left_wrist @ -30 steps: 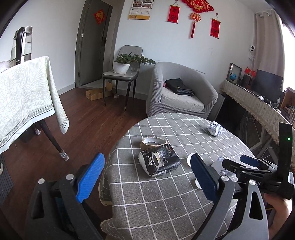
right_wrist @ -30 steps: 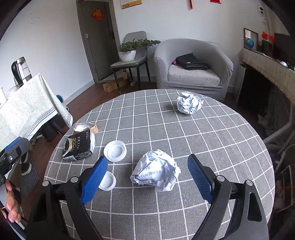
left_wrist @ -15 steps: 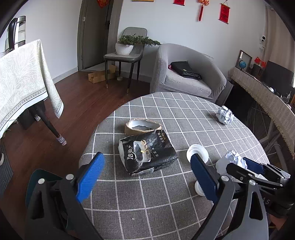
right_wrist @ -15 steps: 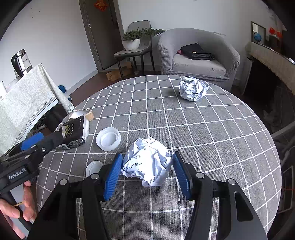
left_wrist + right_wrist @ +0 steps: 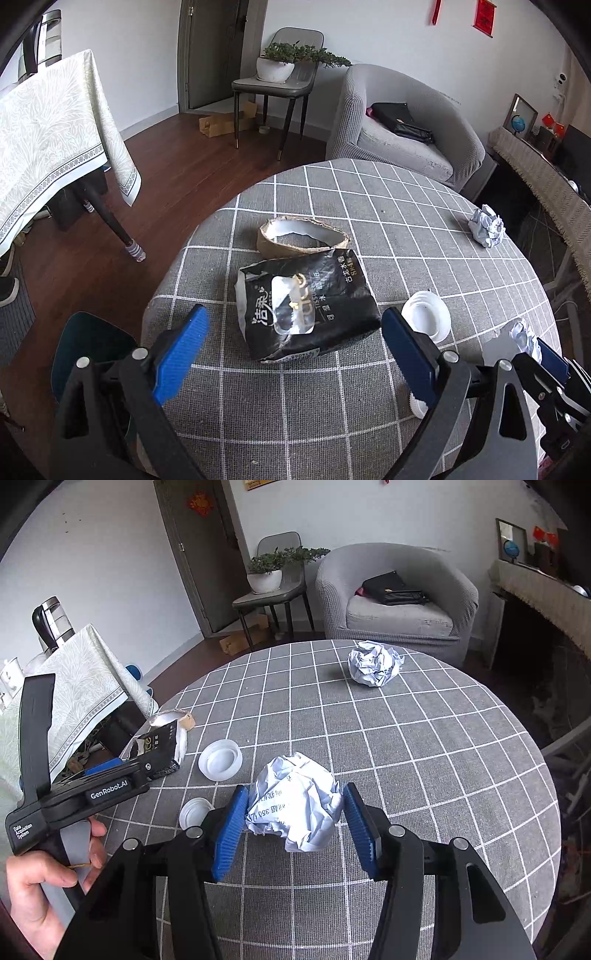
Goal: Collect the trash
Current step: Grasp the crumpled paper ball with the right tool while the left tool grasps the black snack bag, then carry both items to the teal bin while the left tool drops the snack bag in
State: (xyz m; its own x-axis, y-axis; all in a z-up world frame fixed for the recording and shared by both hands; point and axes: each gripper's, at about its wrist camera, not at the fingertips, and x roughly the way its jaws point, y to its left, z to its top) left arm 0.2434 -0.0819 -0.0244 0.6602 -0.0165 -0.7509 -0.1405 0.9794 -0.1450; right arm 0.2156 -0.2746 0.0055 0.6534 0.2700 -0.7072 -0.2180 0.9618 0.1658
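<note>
Black gripper (image 5: 293, 823), ribbed blue jaws

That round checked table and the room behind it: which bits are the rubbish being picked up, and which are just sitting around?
Rubbish for the job:
- crumpled paper ball in the right claw
- second paper ball
- black tissue packet, ahead of the open left claw
- torn cardboard ring
- white lid
- smaller white cap

Just lying about:
- armchair
- black bag
- potted plant
- kettle

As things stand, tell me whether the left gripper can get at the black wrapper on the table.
Probably yes. The left gripper is open, and the black wrapper lies flat on the checked tablecloth just ahead, between the fingers' lines. Nothing sits between them; the brown paper ring lies behind it, the white lid beside it.
</note>
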